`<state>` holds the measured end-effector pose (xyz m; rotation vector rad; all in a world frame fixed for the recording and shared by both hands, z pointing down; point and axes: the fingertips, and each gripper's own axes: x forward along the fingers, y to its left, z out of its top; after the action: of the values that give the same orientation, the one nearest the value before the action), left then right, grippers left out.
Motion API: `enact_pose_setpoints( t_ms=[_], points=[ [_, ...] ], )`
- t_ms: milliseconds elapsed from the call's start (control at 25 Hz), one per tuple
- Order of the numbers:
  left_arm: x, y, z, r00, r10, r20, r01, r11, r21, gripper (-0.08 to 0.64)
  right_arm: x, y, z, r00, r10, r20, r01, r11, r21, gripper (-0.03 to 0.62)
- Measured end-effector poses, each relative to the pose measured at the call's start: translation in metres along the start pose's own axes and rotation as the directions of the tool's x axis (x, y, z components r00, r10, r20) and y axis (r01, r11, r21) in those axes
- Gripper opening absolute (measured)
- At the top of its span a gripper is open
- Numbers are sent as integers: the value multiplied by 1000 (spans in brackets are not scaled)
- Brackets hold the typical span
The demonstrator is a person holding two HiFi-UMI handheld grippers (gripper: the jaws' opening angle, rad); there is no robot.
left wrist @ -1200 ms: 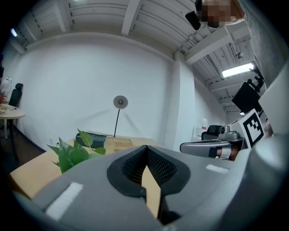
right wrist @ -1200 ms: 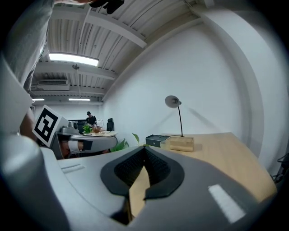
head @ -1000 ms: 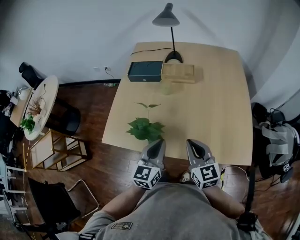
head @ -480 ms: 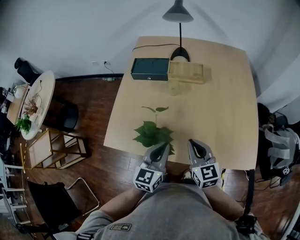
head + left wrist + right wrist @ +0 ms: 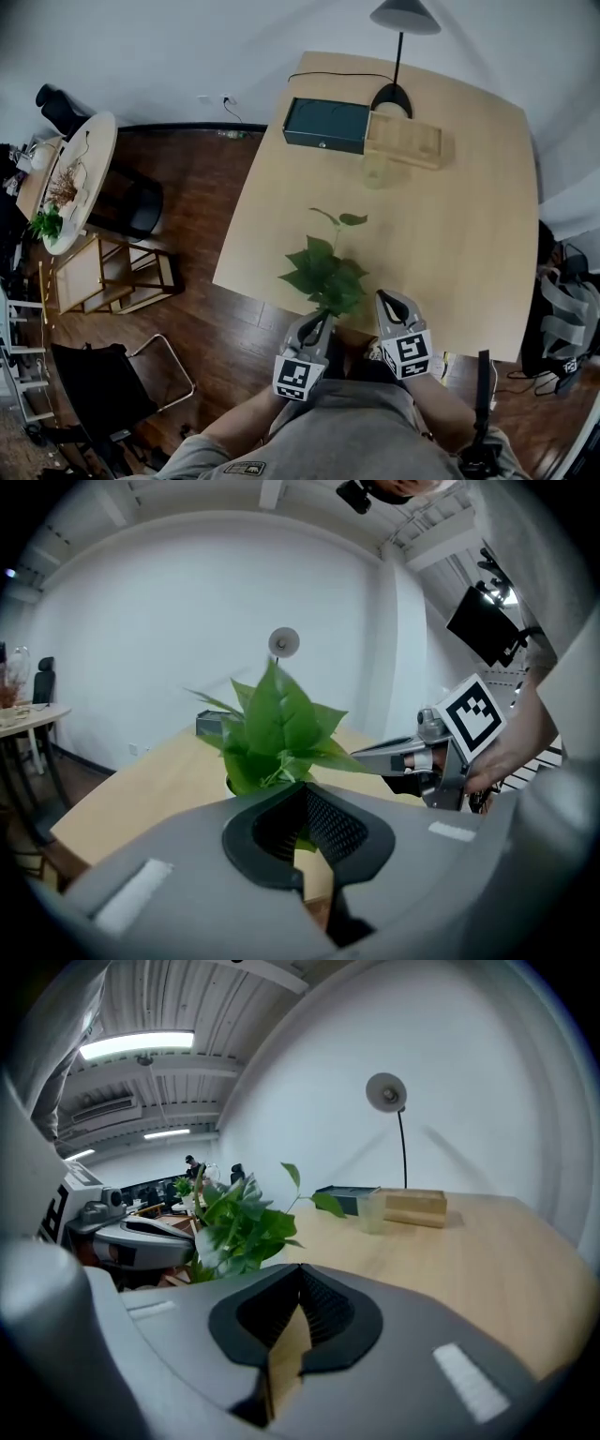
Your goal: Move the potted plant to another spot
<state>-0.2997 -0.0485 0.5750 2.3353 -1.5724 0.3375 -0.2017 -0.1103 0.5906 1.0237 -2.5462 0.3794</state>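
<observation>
So the potted plant is sitting on the tabletop close to the near edge, and the pot itself is mostly hiding under the leaves. The left tongs are pointing straight at it with the tips just beside the lowest leaves. They're pinched together with nothing in them. The right tongs are hovering just to the plant's right, also squeezed closed on nothing.

Containers: at the far end a dark green box is lying with its lid down, so no telling what's inside. Just beside its right end a wooden tray is showing divided compartments, but it's too small to see any contents. A cloudy cup is standing just in front of the tray, and I can't tell if it's holding anything. A lamp is leaning over that end.

Writing-wise, I'm only seeing the black-and-white square markers on the tongs and a small patch on the person's shirt, too tiny to read.
</observation>
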Motion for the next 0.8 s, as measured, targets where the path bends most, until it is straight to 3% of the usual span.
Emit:
enact_pose_setpoints(
  t_ms=[160,200,240,360,560,800],
  points=[
    [-2,16,-22,998,28,-48,-28,1000,-2,-6,22,14,-19,996,83,-38,-84,996,-34,20],
    [-3,22,-27,998,38,-55,-38,999,-6,-6,28,18,-23,993,105,-48,-107,993,-45,46],
    [-3,28,-31,997,49,-60,-49,999,-9,-6,33,22,-26,990,129,-59,-133,989,-58,131],
    [-1,50,-43,993,86,-75,-87,996,-14,-6,47,34,-36,975,201,-95,-212,971,-113,244],
    [12,78,-49,990,102,-95,-101,995,21,-6,69,51,-42,949,283,-136,-307,927,-215,354],
    [25,100,-45,990,108,-88,-107,994,16,-6,97,70,-39,937,313,-157,-347,893,-287,449]
  ],
)
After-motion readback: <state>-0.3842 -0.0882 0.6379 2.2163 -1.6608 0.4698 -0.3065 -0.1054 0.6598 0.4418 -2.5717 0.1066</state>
